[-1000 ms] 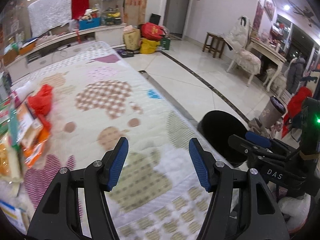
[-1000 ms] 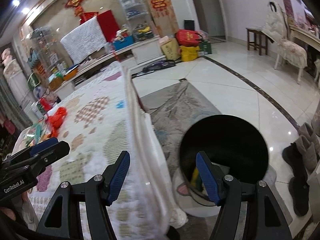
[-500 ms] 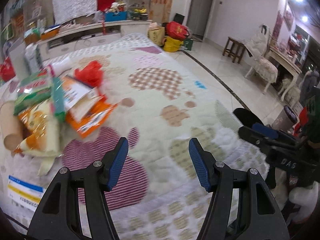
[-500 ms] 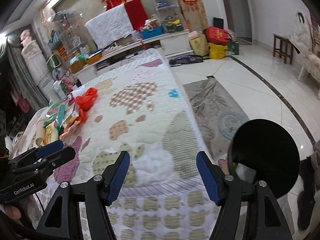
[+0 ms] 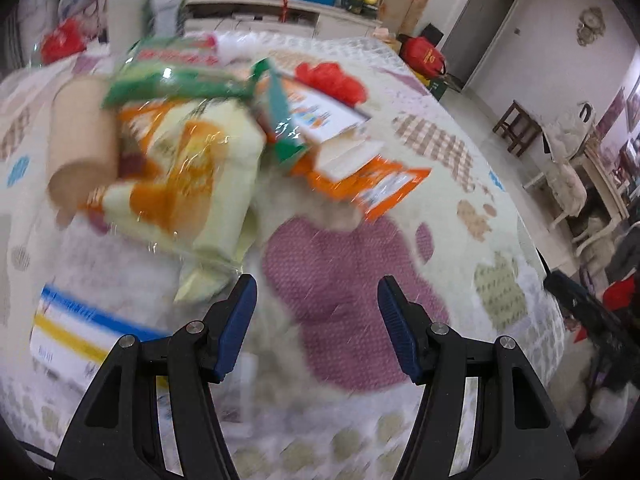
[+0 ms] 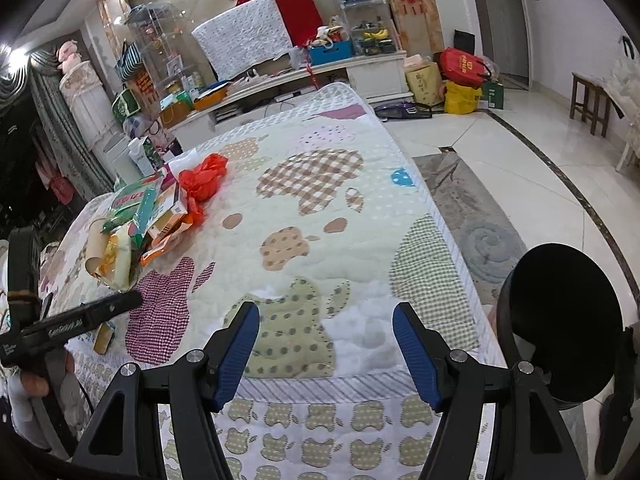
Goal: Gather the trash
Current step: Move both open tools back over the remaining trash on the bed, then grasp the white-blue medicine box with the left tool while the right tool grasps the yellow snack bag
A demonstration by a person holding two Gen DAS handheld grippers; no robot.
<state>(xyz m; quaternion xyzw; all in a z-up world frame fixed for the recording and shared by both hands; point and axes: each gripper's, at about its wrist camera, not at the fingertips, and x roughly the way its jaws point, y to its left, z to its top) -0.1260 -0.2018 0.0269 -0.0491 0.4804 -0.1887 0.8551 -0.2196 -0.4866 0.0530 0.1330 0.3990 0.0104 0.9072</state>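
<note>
A pile of trash lies on the quilted bed [image 5: 344,280]: a yellow-orange snack bag [image 5: 188,184], a cardboard tube [image 5: 80,132], green wrappers [image 5: 176,76], an orange packet [image 5: 376,184], a white box [image 5: 320,112] and a red plastic bag [image 5: 332,78]. A blue-yellow-white box [image 5: 76,332] lies nearer. My left gripper [image 5: 316,320] is open and empty, just short of the snack bag. My right gripper [image 6: 324,344] is open and empty over the bed's near edge. The pile [image 6: 140,216] shows at left in the right wrist view, with the left gripper [image 6: 76,320] beside it.
A black round trash bin [image 6: 560,320] stands on the floor right of the bed. A grey rug [image 6: 472,208] lies beyond it. A low white cabinet [image 6: 304,80] with clutter runs behind the bed. Bags [image 6: 460,76] and a wooden stool [image 6: 592,100] stand at the far right.
My left gripper has swung left from the bin side across the bed to the trash pile. My right gripper has risen from over the bin to the bed's edge. Both stay open.
</note>
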